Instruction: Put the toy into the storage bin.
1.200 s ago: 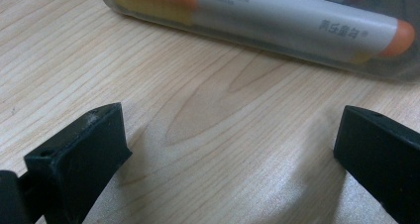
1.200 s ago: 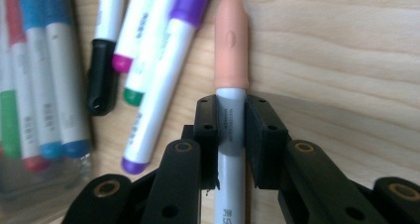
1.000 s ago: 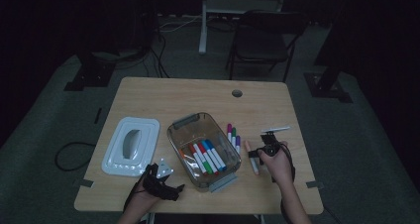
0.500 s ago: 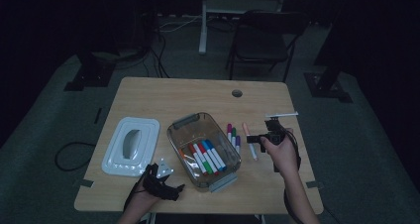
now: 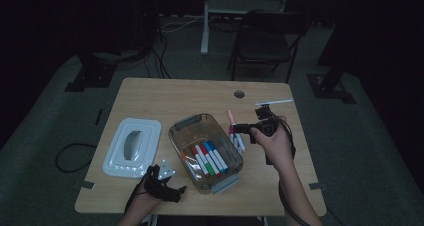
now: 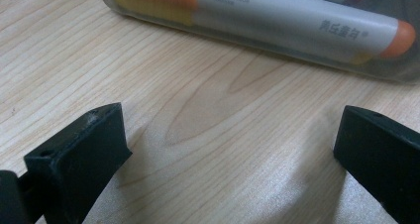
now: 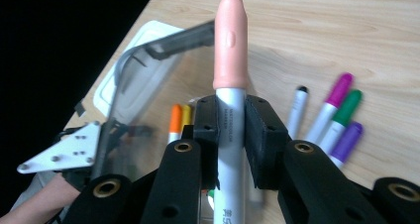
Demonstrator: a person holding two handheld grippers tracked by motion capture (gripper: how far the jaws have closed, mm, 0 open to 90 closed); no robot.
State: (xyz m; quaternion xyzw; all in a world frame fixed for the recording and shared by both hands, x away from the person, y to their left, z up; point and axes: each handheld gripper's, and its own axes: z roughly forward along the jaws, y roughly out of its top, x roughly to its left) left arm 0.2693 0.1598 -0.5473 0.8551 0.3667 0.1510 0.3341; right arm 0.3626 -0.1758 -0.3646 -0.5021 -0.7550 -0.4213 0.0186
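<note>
A clear bin (image 5: pixel 186 127) near the table's (image 5: pixel 170 93) front edge holds red, green, blue and orange markers (image 5: pixel 210 158); its white lid (image 5: pixel 133 147) lies just beside it, toward the left edge. The right gripper (image 5: pixel 243 129) pinches a peach-capped marker (image 7: pixel 230 70) above the table, beside the bin's right wall, over loose markers (image 7: pixel 337 120) whose lower ends are cut off. The left gripper (image 5: pixel 172 190) rests at the front edge, jaws spread, nothing between them
</note>
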